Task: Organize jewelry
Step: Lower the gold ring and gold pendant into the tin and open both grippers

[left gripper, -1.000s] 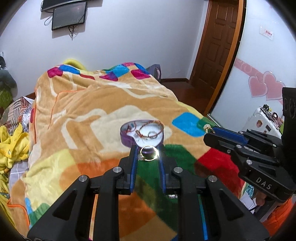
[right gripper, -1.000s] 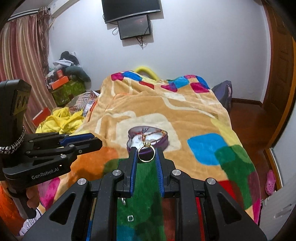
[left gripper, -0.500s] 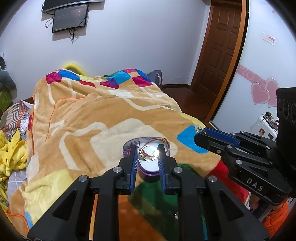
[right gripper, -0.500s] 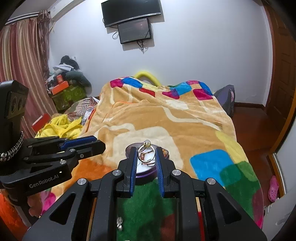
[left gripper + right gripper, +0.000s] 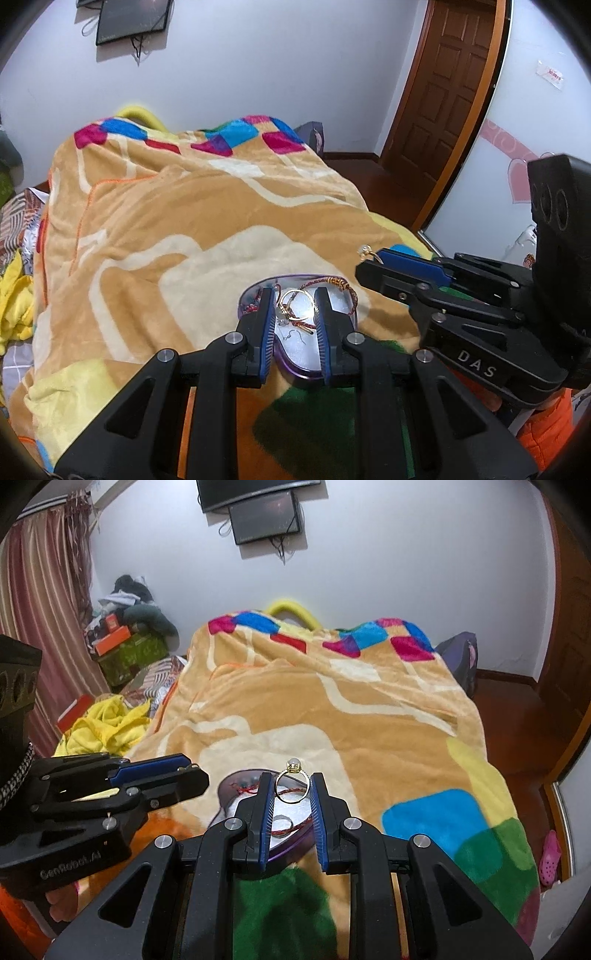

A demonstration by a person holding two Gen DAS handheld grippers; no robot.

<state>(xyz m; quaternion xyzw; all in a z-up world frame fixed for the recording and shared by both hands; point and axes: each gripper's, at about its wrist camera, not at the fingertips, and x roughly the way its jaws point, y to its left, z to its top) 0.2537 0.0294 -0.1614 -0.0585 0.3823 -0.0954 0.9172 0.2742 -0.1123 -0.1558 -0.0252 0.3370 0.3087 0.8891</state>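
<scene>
Both claws have come over the dish (image 5: pixel 295 363): left claw (image 5: pixel 293 308) apparently clamps a hoop (image 5: pixel 295 306), right claw (image 5: pixel 291 790) clamps a ring (image 5: pixel 292 786); release is likely next.

A home bedroom: a blanket-covered bed (image 5: pixel 369 709), wall-mounted screen (image 5: pixel 264 517), curtains (image 5: pixel 40 590) and wooden door (image 5: pixel 443 92).

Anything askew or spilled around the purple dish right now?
Nothing stands out. The purple heart-shaped dish sits flat on the blanket, red braided bracelet inside; each gripper holds a gold ring squarely.
</scene>
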